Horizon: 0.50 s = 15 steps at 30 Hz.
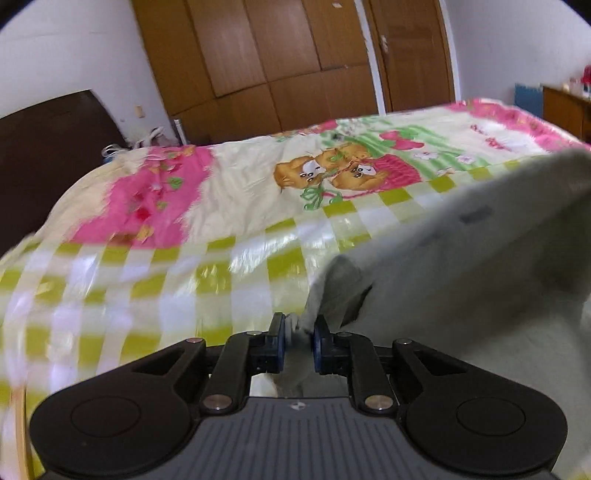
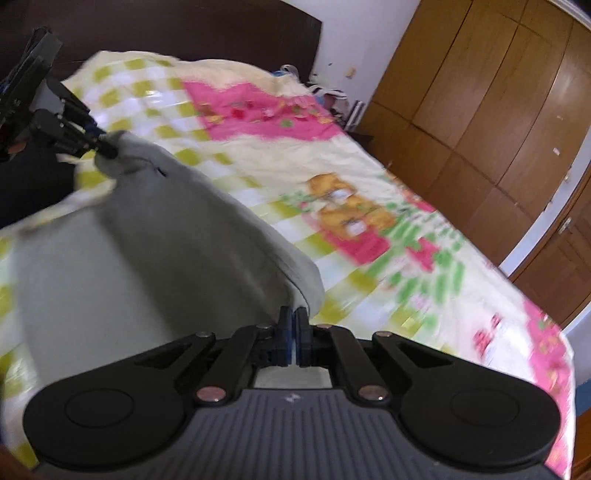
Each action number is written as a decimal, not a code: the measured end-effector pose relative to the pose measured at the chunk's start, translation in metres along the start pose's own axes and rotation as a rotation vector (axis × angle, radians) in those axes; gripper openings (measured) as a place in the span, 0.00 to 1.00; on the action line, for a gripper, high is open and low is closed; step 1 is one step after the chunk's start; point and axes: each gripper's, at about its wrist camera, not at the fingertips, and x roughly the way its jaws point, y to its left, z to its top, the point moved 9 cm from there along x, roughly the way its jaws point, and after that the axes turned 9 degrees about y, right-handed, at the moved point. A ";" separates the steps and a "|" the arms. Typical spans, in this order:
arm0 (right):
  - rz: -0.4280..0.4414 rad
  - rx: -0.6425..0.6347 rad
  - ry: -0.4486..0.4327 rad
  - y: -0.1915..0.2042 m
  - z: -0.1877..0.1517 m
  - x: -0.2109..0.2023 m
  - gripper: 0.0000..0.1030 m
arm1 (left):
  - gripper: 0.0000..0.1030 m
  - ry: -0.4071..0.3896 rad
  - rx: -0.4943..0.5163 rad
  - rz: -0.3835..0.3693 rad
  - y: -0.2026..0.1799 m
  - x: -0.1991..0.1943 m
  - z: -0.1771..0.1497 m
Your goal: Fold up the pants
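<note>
Pale grey-white pants (image 1: 461, 266) hang lifted above the bed, stretched between my two grippers. My left gripper (image 1: 298, 332) is shut on a bunched corner of the cloth, which spreads up and to the right of it. In the right wrist view the pants (image 2: 147, 240) fill the left half, and my right gripper (image 2: 294, 317) is shut on their near edge. The left gripper (image 2: 105, 147) shows there too at the far left, pinching the opposite corner. The lower part of the pants is hidden below both grippers.
A bedspread (image 1: 184, 258) with green checks, pink patches and cartoon bears covers the bed. A dark headboard (image 2: 184, 29) stands at its head. Wooden wardrobe doors (image 1: 295, 55) line the far wall. Bags (image 1: 147, 138) lie by the wall corner.
</note>
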 end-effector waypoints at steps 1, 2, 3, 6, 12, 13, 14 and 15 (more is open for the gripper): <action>0.005 -0.012 0.009 0.017 -0.014 -0.002 0.01 | 0.29 0.007 -0.013 -0.007 -0.003 -0.006 -0.018; 0.024 -0.031 0.031 0.040 -0.033 -0.001 0.01 | 0.29 0.021 -0.019 -0.003 -0.006 -0.010 -0.040; 0.050 -0.040 0.057 0.058 -0.048 0.005 0.01 | 0.29 0.049 -0.025 0.007 -0.009 -0.009 -0.065; 0.142 -0.002 0.156 0.105 -0.086 0.023 0.01 | 0.29 0.124 -0.070 0.003 -0.015 0.000 -0.119; 0.144 0.037 0.202 0.120 -0.099 0.028 0.01 | 0.29 0.088 -0.110 0.002 -0.017 -0.011 -0.146; 0.141 0.046 0.203 0.116 -0.095 0.027 0.01 | 0.29 0.076 -0.112 -0.004 -0.018 -0.015 -0.147; 0.139 0.051 0.204 0.117 -0.094 0.025 0.01 | 0.29 0.066 -0.109 -0.003 -0.019 -0.017 -0.145; 0.130 0.051 0.201 0.115 -0.095 0.024 0.01 | 0.29 0.052 -0.100 0.000 -0.021 -0.020 -0.144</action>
